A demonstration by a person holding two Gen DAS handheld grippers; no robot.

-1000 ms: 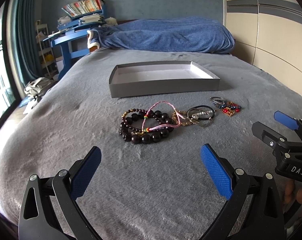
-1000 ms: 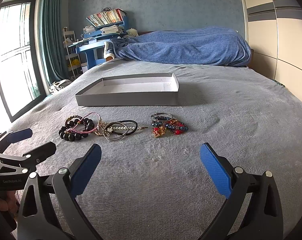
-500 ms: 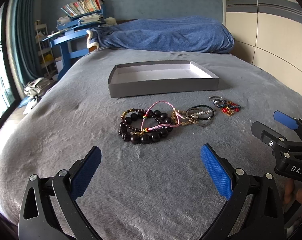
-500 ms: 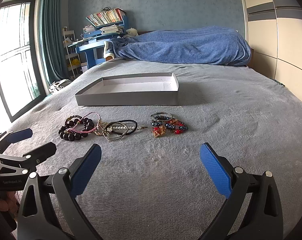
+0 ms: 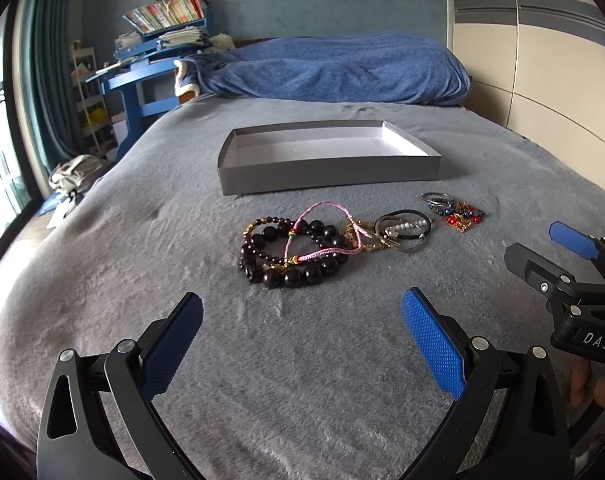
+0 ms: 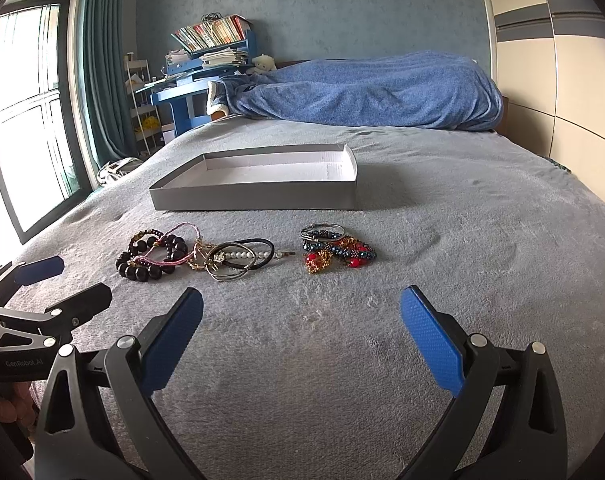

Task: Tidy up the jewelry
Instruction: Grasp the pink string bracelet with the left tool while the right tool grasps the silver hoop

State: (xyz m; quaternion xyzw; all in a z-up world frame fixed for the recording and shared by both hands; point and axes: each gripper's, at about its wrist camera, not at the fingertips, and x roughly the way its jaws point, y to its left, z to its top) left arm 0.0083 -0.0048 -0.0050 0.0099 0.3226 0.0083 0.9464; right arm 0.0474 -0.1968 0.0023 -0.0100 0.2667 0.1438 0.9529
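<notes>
An empty grey shallow box (image 5: 330, 168) (image 6: 254, 196) lies on the grey bed cover. In front of it lie a dark bead bracelet with a pink cord (image 5: 294, 252) (image 6: 154, 254), black and metal rings with pearls (image 5: 402, 230) (image 6: 238, 258), and a red, blue and gold pile (image 5: 456, 212) (image 6: 336, 250). My left gripper (image 5: 302, 340) is open and empty, short of the bead bracelet. My right gripper (image 6: 302, 340) is open and empty, short of the red and blue pile. Each gripper shows at the edge of the other's view.
A blue blanket heap (image 5: 334, 68) (image 6: 362, 92) lies at the bed's far end. A blue desk with books (image 6: 198, 76) and a window stand to the left. Wardrobe doors (image 5: 534, 60) line the right side.
Both grippers have barely moved; the left view has crept slightly nearer the jewelry. Nothing was taken hold of.
</notes>
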